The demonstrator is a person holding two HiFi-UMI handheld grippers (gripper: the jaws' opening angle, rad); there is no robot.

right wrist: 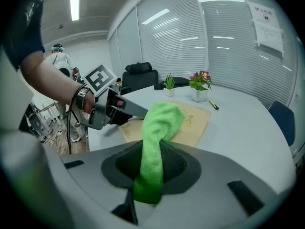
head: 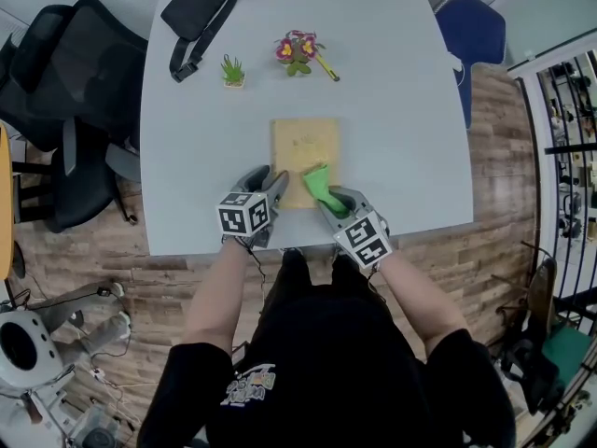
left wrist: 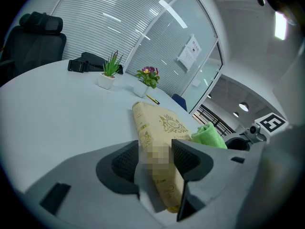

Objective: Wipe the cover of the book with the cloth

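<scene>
A tan book (head: 304, 149) lies flat on the white table (head: 410, 138), near its front edge. My left gripper (head: 277, 187) is shut on the book's near left edge; in the left gripper view the book (left wrist: 162, 128) sits between the jaws of that gripper (left wrist: 155, 159). My right gripper (head: 328, 197) is shut on a green cloth (head: 320, 185), whose free end rests on the book's near right part. In the right gripper view the cloth (right wrist: 159, 128) stands up from the gripper (right wrist: 152, 163) over the book (right wrist: 193, 120), with the left gripper (right wrist: 112, 109) beside it.
At the table's far side lie a black bag (head: 207, 9), a small green plant (head: 232, 71), a flower pot (head: 297, 50) and a yellow pen (head: 326, 67). Black chairs (head: 65, 110) stand at the left, a blue chair (head: 471, 35) at the far right.
</scene>
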